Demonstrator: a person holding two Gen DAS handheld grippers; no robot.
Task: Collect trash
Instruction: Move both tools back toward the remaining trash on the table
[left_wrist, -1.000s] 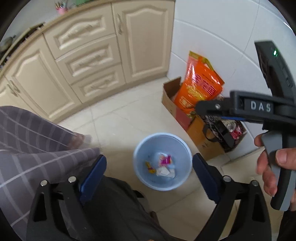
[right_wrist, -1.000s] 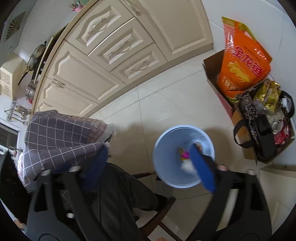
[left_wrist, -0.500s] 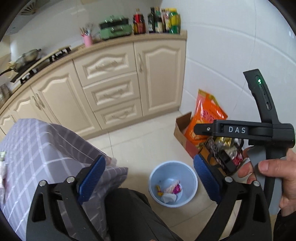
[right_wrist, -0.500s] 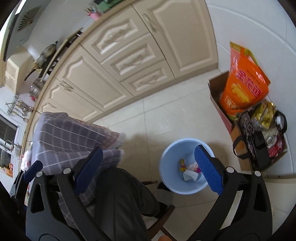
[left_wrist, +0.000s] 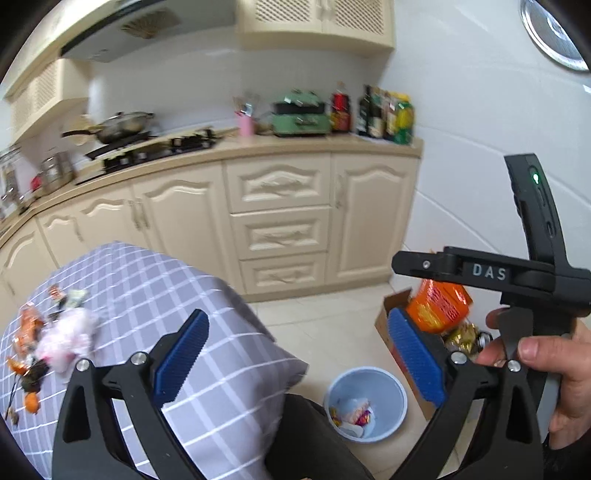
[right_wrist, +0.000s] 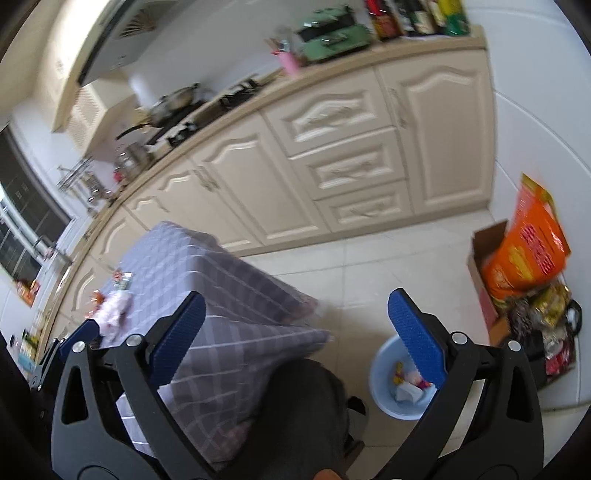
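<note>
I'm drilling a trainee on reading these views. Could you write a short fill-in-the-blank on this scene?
1. The blue bin stands on the ____.
2. The remaining trash lies on the checked ____.
3. Both the left hand-held gripper and the right hand-held gripper are ____ and hold nothing.

Missing words: floor; tablecloth; open

Left gripper wide apart, empty; right gripper likewise, hand-held.

bin: light blue
tablecloth: grey-purple, white checks
cabinets: cream
bag: orange
pads: blue
</note>
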